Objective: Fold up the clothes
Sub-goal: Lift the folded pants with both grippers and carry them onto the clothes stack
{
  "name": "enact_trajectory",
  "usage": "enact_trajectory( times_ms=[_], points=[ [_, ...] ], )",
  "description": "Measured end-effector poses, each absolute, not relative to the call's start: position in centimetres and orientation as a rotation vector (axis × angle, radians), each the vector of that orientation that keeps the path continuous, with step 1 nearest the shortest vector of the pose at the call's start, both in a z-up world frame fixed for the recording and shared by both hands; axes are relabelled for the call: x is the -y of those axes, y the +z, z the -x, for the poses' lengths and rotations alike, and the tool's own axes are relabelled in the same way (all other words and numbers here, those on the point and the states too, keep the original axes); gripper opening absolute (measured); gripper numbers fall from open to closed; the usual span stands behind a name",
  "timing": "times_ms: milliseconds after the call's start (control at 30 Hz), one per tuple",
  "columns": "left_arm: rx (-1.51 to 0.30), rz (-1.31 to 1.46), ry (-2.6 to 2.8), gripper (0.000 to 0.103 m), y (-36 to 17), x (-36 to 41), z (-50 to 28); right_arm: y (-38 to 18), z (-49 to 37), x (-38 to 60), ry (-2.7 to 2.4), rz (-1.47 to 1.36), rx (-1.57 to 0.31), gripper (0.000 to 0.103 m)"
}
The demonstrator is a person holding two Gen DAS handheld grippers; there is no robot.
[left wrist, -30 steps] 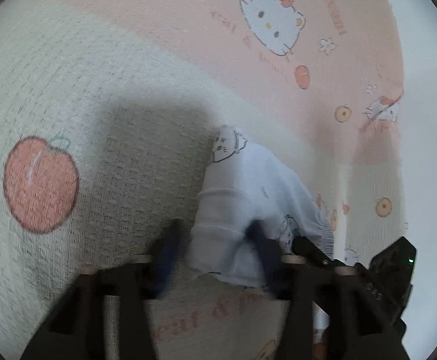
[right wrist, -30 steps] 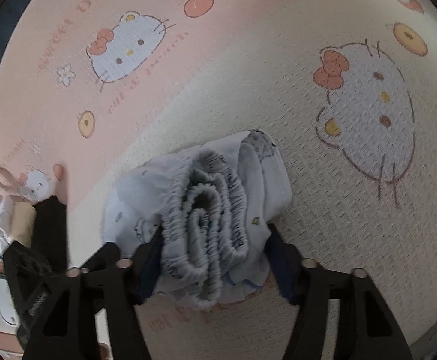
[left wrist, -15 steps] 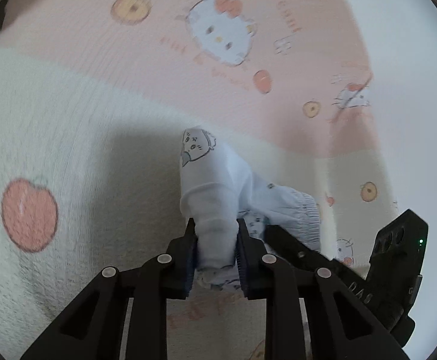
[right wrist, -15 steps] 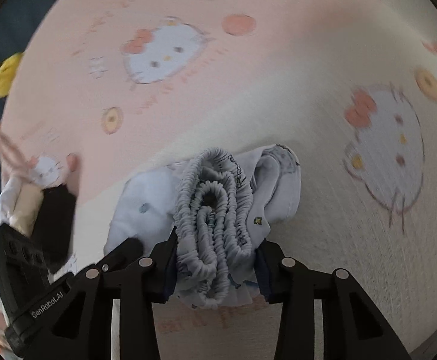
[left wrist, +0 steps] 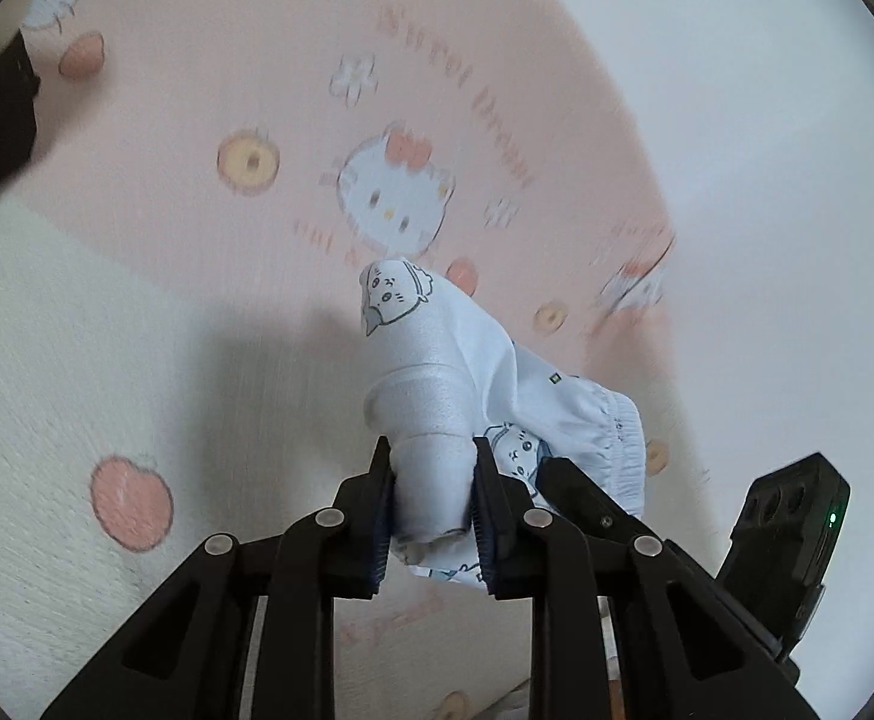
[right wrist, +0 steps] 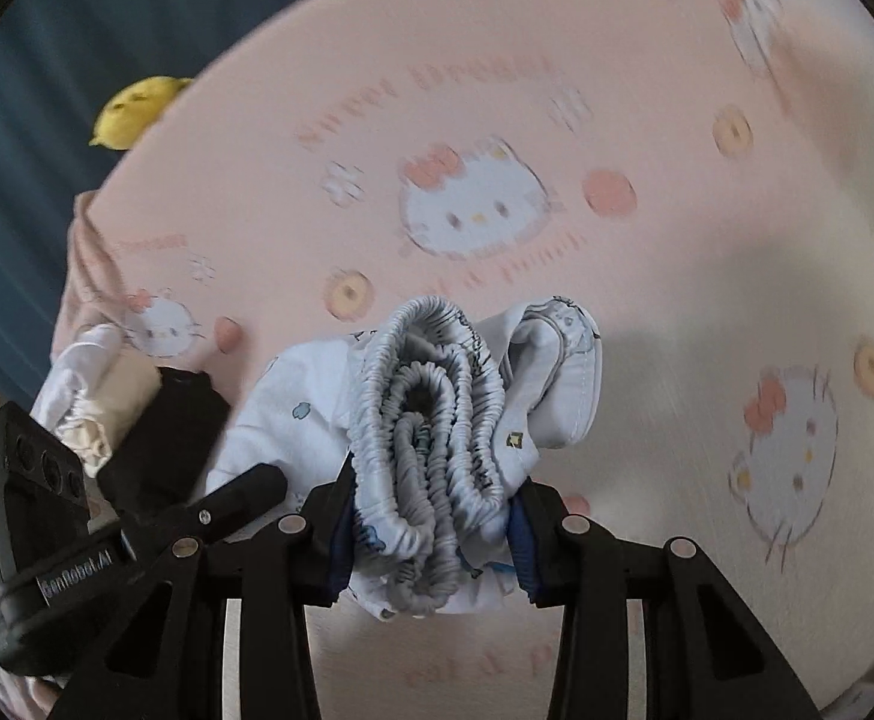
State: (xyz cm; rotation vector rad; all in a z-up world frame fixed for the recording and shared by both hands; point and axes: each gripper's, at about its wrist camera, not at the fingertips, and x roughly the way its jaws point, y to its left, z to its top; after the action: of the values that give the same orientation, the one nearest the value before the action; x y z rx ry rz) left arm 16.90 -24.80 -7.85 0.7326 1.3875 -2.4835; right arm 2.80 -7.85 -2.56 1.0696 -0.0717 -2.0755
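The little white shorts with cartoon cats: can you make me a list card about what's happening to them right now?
item: small white cotton shorts with a cartoon cat print and a gathered elastic waistband, folded into a bundle
left gripper: shut on the smooth folded end
right gripper: shut on the bunched waistband end
surface: pink and cream cartoon cat bedsheet
bundle position: seems lifted, judging by the shadow on the sheet
nearby: yellow plush toy at the sheet's far edge
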Motion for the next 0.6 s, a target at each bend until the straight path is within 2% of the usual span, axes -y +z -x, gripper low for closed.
enact_trajectory(
  times_ms=[267, 467, 600],
  points=[
    [-1.275, -0.500, -2.571, 0.020, -1.3, 27.4, -21.6, 4.9, -6.4, 11.5, -2.071, -0.878, 0.017, 0.041],
    [-1.156, -0.391, -2.587, 0.020, 1.4, 30.8, -25.2, 7.9, -8.6, 15.5, -2.031, -0.801, -0.015, 0.041],
    [-1.142, -0.343, -2.554, 0.020, 2.1, 34.4, -26.5, 8.9, -8.8, 19.5, -1.988, -0.803, -0.032, 0.041]
  ],
)
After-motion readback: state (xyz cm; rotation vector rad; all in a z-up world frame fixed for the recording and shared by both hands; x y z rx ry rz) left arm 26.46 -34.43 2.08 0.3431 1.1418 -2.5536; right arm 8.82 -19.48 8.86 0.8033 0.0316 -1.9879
